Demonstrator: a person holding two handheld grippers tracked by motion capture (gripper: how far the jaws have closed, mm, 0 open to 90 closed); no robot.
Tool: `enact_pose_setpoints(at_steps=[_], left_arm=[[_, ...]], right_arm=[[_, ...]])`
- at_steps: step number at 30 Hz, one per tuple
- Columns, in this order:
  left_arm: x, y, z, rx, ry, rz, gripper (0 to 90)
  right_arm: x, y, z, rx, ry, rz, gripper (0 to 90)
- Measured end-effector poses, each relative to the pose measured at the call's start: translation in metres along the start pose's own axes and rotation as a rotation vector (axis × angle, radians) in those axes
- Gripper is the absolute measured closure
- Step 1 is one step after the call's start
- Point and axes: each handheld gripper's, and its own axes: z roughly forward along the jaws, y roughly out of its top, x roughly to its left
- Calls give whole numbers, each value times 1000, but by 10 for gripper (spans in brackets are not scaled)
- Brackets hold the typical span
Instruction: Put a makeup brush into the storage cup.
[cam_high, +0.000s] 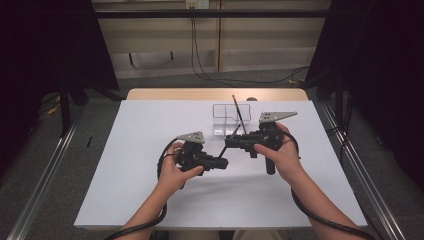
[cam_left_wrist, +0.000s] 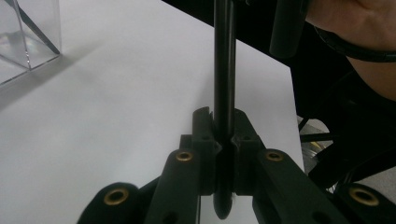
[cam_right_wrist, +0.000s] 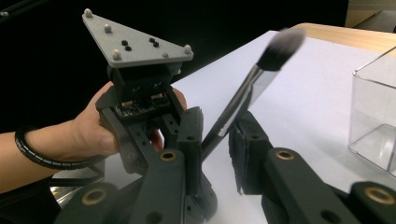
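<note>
Two black two-jaw grippers work above one white table (cam_high: 150, 150). Left gripper (cam_left_wrist: 223, 140) is clamped tight on the dark handle of one slim black makeup brush with a grey bristle tip (cam_right_wrist: 243, 93). Right gripper (cam_right_wrist: 215, 135) stands partly open around the same handle; its pads are not pressing it. One clear plastic compartment box (cam_high: 231, 119) stands just behind, holding one thin dark stick (cam_high: 239, 114).

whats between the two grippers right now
A black makeup brush spans the gap, seen in the high view: the left gripper is clamped on its handle, and the right gripper has just been closing around it.
</note>
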Motion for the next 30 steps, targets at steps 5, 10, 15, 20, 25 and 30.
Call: enact_pose_setpoints(at_steps=[5, 10, 15, 20, 25, 30], left_arm=[[0, -1, 3, 0, 5, -1, 835], [-1, -1, 4, 4, 17, 8, 830], [3, -3, 5, -11, 5, -11, 793], [3, -2, 2, -31, 7, 5, 648], [4, 1, -3, -48, -5, 1, 518], [5, 3, -6, -69, 0, 2, 394]], right_arm=[[0, 1, 3, -4, 7, 6, 790], [0, 1, 6, -12, 38, 43, 831], [1, 3, 10, 5, 66, 32, 845], [0, 5, 9, 3, 52, 21, 846], [1, 7, 5, -12, 38, 10, 845], [2, 7, -1, -16, 22, 10, 845]])
